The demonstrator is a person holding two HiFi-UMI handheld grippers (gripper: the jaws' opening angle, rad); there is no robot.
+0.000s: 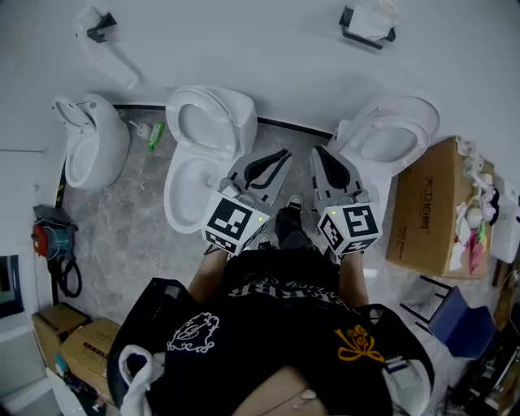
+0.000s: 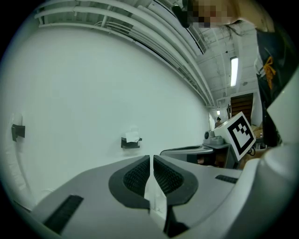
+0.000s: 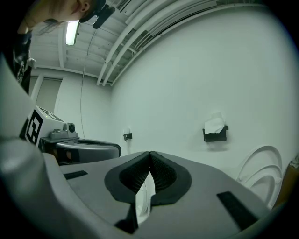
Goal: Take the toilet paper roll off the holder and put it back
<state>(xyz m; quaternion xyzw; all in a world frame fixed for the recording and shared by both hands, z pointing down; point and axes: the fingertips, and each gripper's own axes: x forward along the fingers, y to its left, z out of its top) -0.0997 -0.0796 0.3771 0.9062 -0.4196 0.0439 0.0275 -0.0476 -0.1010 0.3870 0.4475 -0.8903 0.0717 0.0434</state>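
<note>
While L gripper (image 1: 279,156) & R gripper (image 1: 319,154) are hovering shut, empty, the white, crumpled toilet paper roll (image 1: 372,18) is sitting in its black holder (image 1: 366,36) on the wall (image 1: 268,41), w/ an open toilet (image 1: 392,138) standing between.

Bare floor strip (image 1: 299,138) between the middle toilet (image 1: 203,146) and right toilet (image 1: 394,138) reaches the wall (image 1: 268,49).
</note>
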